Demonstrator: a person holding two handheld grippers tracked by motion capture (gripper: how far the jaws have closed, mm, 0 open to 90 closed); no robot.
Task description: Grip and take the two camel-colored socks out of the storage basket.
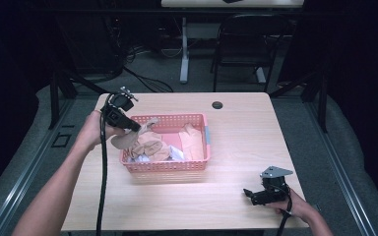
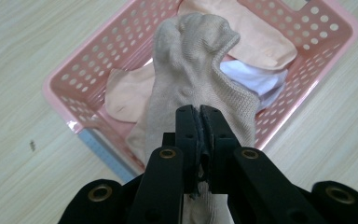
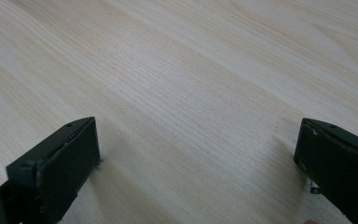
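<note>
Left gripper (image 2: 200,114) pinches a beige sock (image 2: 191,60) over the pink basket (image 2: 56,86).
Its jaws are pressed together on the sock's edge; the sock hangs just beyond the tips, the basket below it. The right gripper (image 3: 196,149) is spread wide above bare table (image 3: 191,70).

A black chair (image 1: 241,42) stands beyond the table (image 1: 246,128) (pale wood).

beige sock (image 2: 191,65) | pinched, hanging crumpled | above pink basket (image 2: 70,93)
</note>
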